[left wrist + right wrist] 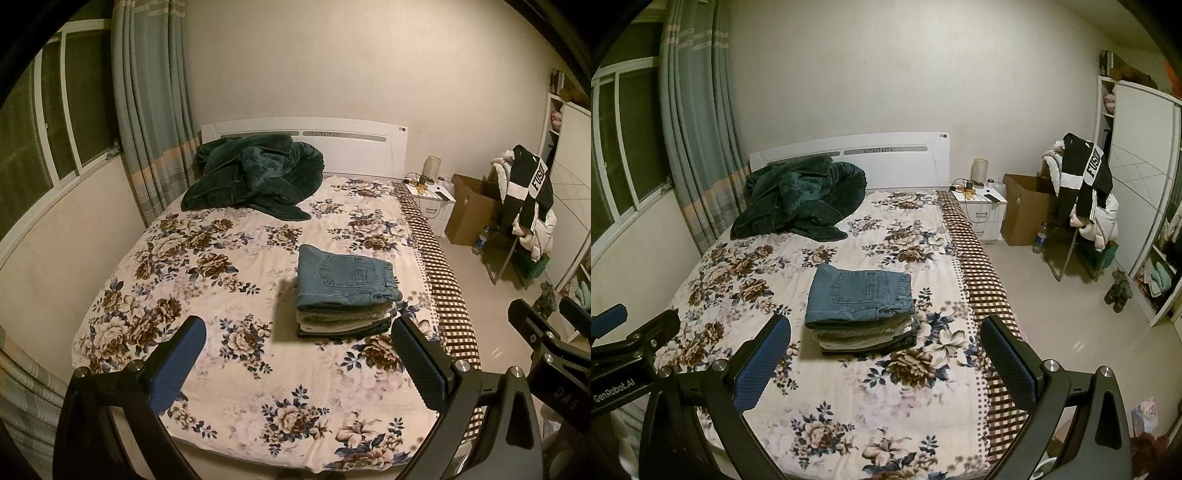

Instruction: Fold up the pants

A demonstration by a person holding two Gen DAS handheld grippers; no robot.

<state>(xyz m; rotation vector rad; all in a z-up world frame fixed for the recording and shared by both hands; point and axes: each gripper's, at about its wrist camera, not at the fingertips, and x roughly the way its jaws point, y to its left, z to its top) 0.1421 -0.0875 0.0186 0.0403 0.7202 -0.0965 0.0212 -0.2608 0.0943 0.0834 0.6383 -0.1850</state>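
Observation:
A stack of folded pants [345, 295] lies on the floral bedspread [221, 280], right of the bed's middle, with folded blue jeans on top. It also shows in the right wrist view [862, 306]. My left gripper [299, 345] is open and empty, held above the foot of the bed, short of the stack. My right gripper [886, 347] is open and empty too, beside the left one. The right gripper's fingers [532, 328] show at the right edge of the left wrist view. The left gripper's fingers [628, 328] show at the left edge of the right wrist view.
A crumpled dark green blanket [255, 173] lies at the head of the bed by the white headboard [354, 140]. A nightstand [430, 199], a cardboard box [469, 210] and a chair draped with clothes [528, 199] stand to the right. Curtains [147, 110] hang left.

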